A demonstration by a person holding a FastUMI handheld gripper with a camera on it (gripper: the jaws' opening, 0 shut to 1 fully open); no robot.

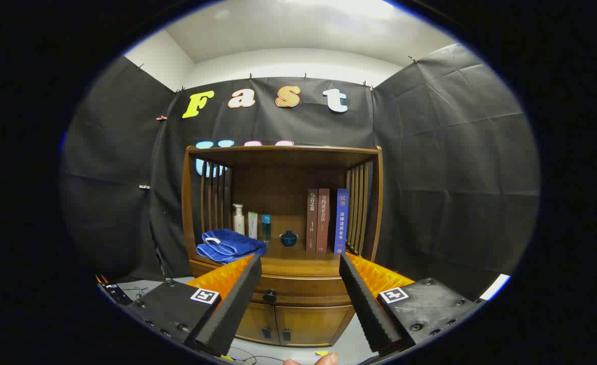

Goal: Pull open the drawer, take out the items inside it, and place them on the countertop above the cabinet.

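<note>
Gripper facing the wooden cabinet (283, 243), fingers wide apart.

The drawer (298, 291) is closed, its dark knob (270, 295) between and just beyond the fingers (237, 299) of the gripper (301, 263), which hold nothing. On the countertop (298, 261) lie a blue towel (230, 245), books (327, 220), bottles (251, 222), a small bowl (288, 238).

— Does any writing read clearly?
— Only Chinese titles on the three books (327, 220): the blue spine (342, 221) reads "民事 法律适用全书"; both brown spines' titles are too small.
</note>
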